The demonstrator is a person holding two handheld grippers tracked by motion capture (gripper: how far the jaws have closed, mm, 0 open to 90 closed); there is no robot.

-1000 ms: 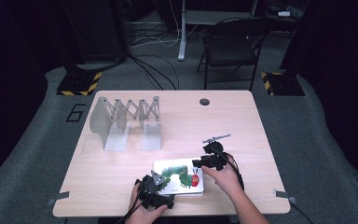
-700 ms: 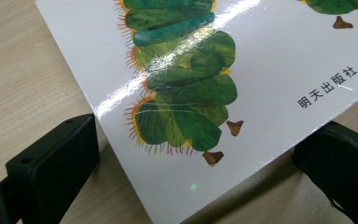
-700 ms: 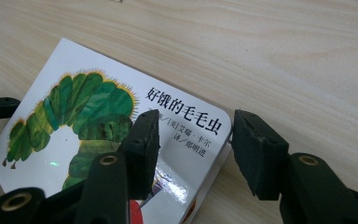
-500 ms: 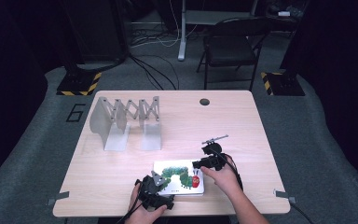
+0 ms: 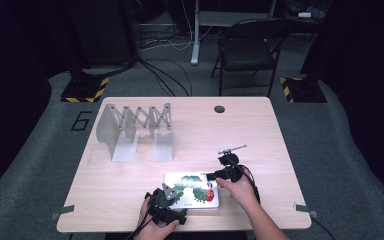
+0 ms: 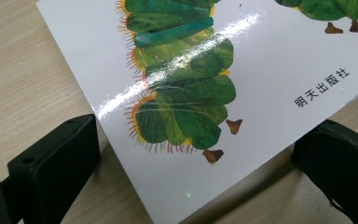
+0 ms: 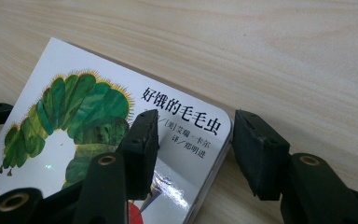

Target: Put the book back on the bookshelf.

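Book (image 5: 192, 190) flat on bench (image 5: 130, 200), lower centre, long axis left-right. Left tongs (image 5: 168, 196) wide open astride its corner; right tongs (image 5: 215, 176) half open, straddling its right edge, no grip.

Black two-jaw tongs (image 5: 211, 176) with brass-ringed screw holes, black cables

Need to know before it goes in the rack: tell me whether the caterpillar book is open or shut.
Shut. The book lies flat on the table, front cover up; no pages are spread, and its stacked page edges show at the corner.
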